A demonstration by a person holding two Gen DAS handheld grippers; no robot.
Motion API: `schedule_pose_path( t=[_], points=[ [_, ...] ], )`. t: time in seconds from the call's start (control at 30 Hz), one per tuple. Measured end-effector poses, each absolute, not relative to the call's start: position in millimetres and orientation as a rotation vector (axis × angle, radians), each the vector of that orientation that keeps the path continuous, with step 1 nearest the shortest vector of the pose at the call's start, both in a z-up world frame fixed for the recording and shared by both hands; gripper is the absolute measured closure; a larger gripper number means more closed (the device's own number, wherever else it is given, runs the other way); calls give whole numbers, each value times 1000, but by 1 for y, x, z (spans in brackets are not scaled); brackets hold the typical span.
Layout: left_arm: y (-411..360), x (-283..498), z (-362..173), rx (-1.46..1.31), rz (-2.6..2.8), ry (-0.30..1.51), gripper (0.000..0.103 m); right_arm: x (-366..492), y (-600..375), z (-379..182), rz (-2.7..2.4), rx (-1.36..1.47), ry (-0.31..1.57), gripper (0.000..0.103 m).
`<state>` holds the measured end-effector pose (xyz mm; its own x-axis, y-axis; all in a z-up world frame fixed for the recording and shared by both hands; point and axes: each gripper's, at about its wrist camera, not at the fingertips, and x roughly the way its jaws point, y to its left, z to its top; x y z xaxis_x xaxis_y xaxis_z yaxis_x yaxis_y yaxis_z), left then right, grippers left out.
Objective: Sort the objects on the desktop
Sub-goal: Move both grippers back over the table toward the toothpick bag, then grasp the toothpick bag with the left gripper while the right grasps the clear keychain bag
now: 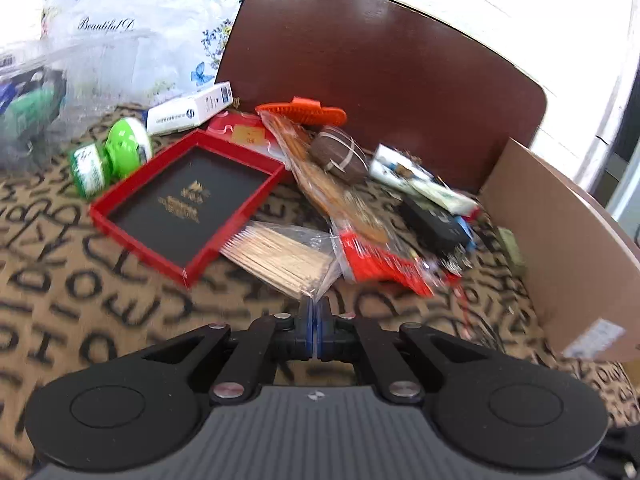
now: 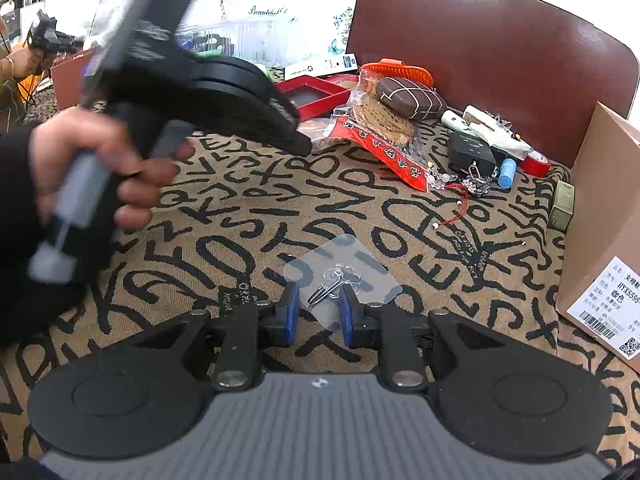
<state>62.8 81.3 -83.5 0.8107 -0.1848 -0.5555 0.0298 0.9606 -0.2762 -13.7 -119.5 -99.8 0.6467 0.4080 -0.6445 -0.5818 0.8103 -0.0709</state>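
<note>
Letter-printed cloth (image 2: 248, 216) is covering the desk, where a clear bag of wooden sticks (image 1: 280, 258) is lying beside the red tray (image 1: 180, 204), its long axis running from upper left to lower right. The left gripper (image 1: 315, 320) is pinching that bag's near corner with clenched jaws. The right gripper (image 2: 320, 312) is hovering with released jaws around a clear hook patch (image 2: 340, 276).

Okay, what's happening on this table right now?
A person with two handheld grippers is sorting clutter on a lettered cloth. The left gripper is shut on a corner of the toothpick bag beside the red tray. The right gripper is open around a clear hook sticker.
</note>
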Motion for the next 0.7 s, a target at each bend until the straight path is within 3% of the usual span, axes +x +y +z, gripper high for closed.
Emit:
schedule_pose_path(
  t=[0.37, 0.43, 0.47, 0.5, 0.57, 0.7],
  points=[
    [82, -25, -84, -267, -248, 721, 103, -14, -122, -99, 574, -285, 651, 82],
    [83, -32, -85, -280, -217, 728, 99, -14, -122, -99, 572, -289, 648, 82],
    [85, -32, -85, -304, -203, 726, 87, -15, -121, -99, 572, -291, 647, 82],
    [88, -30, -86, -332, -197, 721, 66, -15, -121, -99, 573, -293, 646, 82],
    [92, -25, -86, -385, -164, 708, 46, -16, -121, -98, 576, -300, 642, 82],
    [98, -14, -88, -441, -132, 708, 38, -18, -119, -97, 576, -313, 634, 81]
  ],
)
